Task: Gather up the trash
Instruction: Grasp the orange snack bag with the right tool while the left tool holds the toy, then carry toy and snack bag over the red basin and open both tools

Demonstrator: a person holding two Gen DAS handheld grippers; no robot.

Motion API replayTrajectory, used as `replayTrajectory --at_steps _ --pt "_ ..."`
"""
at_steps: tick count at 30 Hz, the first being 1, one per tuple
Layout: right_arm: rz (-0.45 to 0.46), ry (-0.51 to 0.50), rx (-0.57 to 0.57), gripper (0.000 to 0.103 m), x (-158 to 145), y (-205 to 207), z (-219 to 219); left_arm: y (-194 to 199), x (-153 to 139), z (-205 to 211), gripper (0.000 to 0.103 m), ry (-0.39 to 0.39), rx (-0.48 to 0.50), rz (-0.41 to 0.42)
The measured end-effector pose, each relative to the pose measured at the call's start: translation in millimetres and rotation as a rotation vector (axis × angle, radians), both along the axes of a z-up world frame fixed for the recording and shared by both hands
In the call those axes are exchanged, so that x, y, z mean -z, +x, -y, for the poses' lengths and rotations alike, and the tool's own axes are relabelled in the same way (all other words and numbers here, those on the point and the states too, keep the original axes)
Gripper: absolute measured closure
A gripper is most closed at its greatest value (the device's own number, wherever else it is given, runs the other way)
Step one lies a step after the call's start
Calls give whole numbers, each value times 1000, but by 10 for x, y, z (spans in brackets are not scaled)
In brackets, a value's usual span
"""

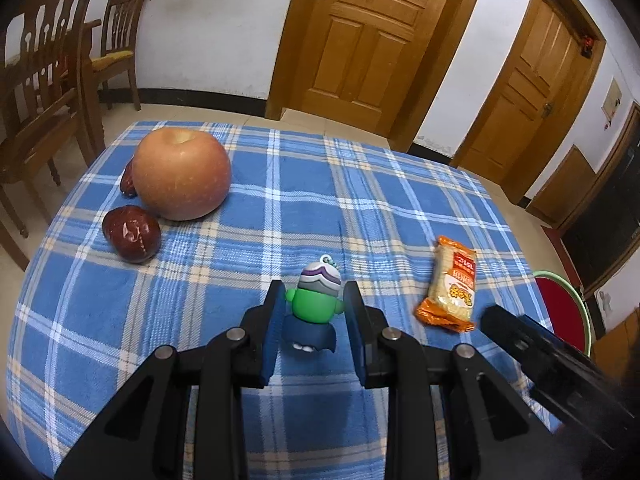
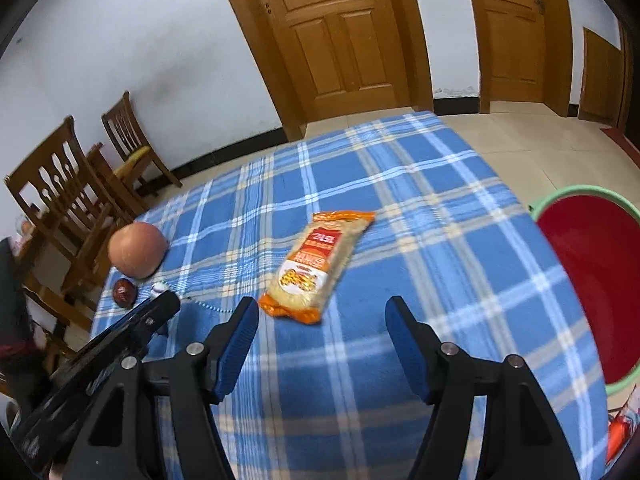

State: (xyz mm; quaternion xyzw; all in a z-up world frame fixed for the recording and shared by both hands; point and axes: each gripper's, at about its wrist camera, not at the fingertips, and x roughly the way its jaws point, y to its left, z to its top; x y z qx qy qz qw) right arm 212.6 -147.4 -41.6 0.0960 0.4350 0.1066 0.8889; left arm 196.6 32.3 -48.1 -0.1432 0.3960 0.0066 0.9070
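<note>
An orange snack packet (image 2: 318,264) lies on the blue plaid tablecloth (image 2: 400,360), just ahead of my open right gripper (image 2: 322,312); it also shows in the left wrist view (image 1: 450,284). My left gripper (image 1: 316,308) has its blue pads on both sides of a small green and grey toy figure (image 1: 316,304) standing on the cloth. The pads look to touch it or nearly so. The right gripper's black body (image 1: 560,364) reaches in at the right of the left wrist view.
A big apple (image 1: 182,174) and two dark red dates (image 1: 132,234) lie at the table's far left. A red basin with a green rim (image 2: 592,276) sits on the floor right of the table. Wooden chairs (image 1: 44,80) stand at left, doors behind.
</note>
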Motion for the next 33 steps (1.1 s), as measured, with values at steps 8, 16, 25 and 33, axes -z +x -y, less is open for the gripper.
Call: replayTrajectory --at_steps 8,16,25,33 --pt "-45 -59 19 34 217 324 -217 18 67 -31 74 -12 -3 -21" --pt "13 -169 10 38 243 368 -387 -8 70 -39 74 -20 -1 -17" --pt "2 -111 0 55 214 207 -218 -28 13 51 74 -20 35 6" --pt "31 -3 30 55 54 -305 258 -47 -16 137 74 -30 69 17"
